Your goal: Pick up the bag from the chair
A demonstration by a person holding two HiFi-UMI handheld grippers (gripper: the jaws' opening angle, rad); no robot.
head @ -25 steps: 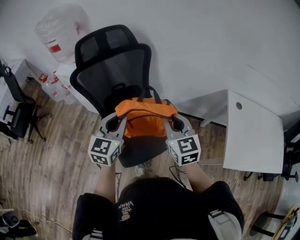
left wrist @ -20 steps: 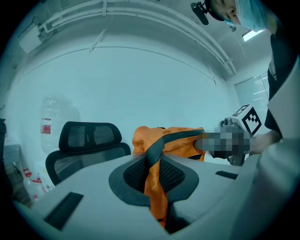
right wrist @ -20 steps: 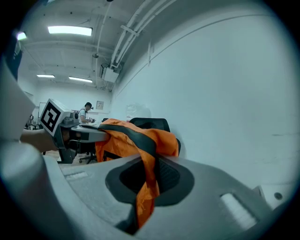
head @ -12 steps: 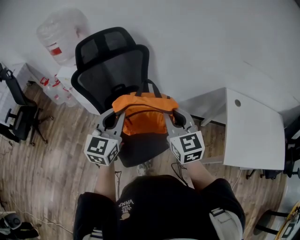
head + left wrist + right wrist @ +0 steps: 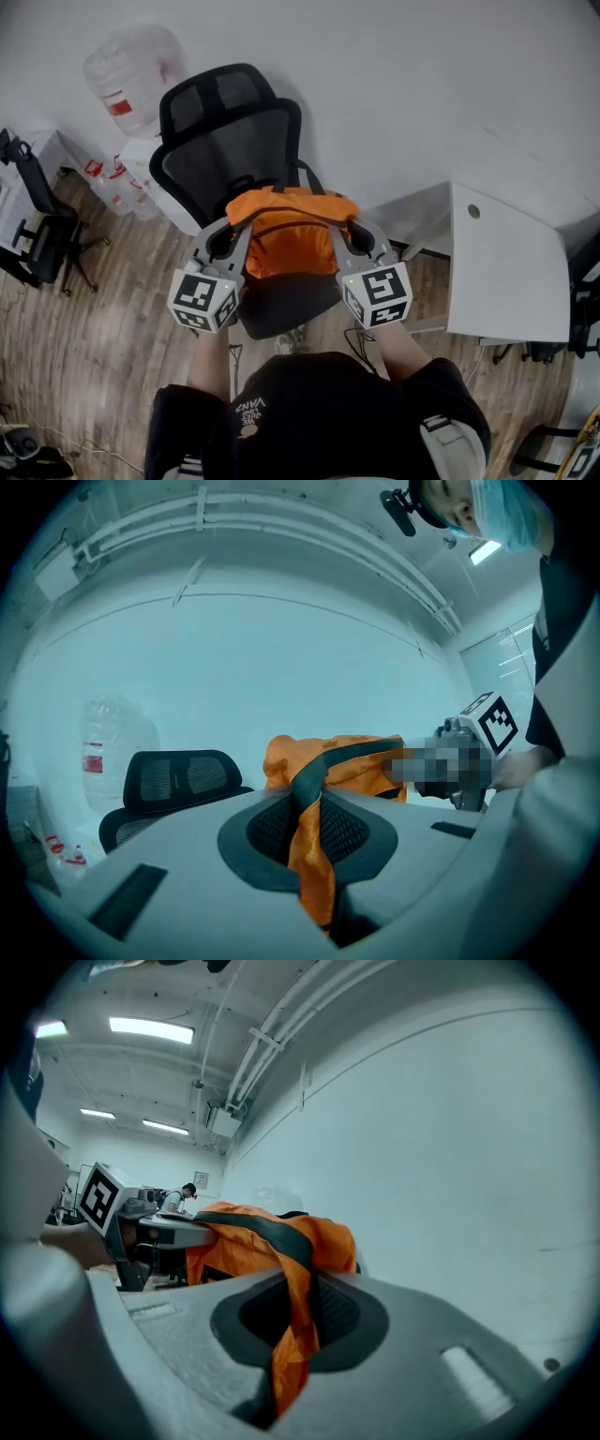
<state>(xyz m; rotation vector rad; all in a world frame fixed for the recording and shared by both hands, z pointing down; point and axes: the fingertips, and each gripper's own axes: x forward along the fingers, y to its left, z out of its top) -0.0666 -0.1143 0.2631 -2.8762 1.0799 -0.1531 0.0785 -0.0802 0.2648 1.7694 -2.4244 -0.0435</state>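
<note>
Orange crinkled bag (image 5: 292, 239) hangs between our left gripper (image 5: 225, 242) and right gripper (image 5: 361, 240), over the black mesh chair (image 5: 230, 150). Left gripper view: our jaws pinch glossy fabric beside a dark strap (image 5: 323, 761). Right gripper view: jaws clamp the fabric likewise.

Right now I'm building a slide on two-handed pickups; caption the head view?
The left gripper and right gripper clamp the orange bag from either side, holding it over a black mesh chair.
</note>
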